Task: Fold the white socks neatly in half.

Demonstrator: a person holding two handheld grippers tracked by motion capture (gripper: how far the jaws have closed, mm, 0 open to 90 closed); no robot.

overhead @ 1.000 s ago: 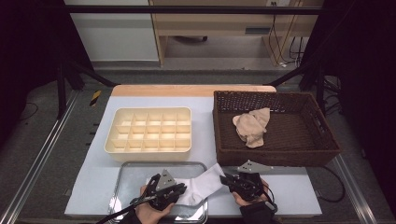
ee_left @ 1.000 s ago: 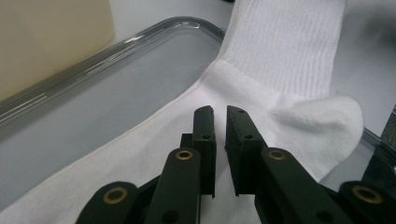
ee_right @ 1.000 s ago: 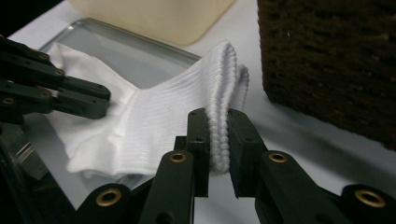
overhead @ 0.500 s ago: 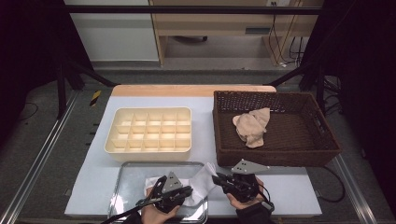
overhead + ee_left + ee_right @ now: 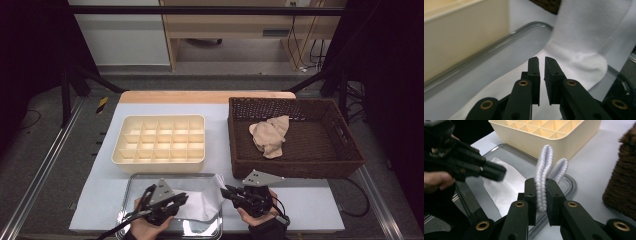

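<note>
A white sock (image 5: pixel 200 209) lies in the metal tray (image 5: pixel 125 200) at the table's near edge. My right gripper (image 5: pixel 226 191) is shut on its ribbed cuff (image 5: pixel 546 167), which stands up doubled between the pads above the tray rim (image 5: pixel 571 182). From the cuff the leg hangs down to the heel (image 5: pixel 586 65), and the foot lies flat in the tray. My left gripper (image 5: pixel 182 199) hovers over the foot, shut to a thin slit with nothing in it (image 5: pixel 542 60). The right gripper view has that left gripper (image 5: pixel 497 172) at its upper left, in a hand.
A cream compartment box (image 5: pixel 160 140) stands just beyond the tray. A dark wicker basket (image 5: pixel 295 167) at the right holds a crumpled beige cloth (image 5: pixel 270 135), and its wall (image 5: pixel 621 182) is close to my right gripper. White table sheet (image 5: pixel 320 202) lies bare at the near right.
My left gripper has moved right along the tray toward the right gripper. The right gripper has lifted a little with the cuff, and the sock between them has gone slack.
</note>
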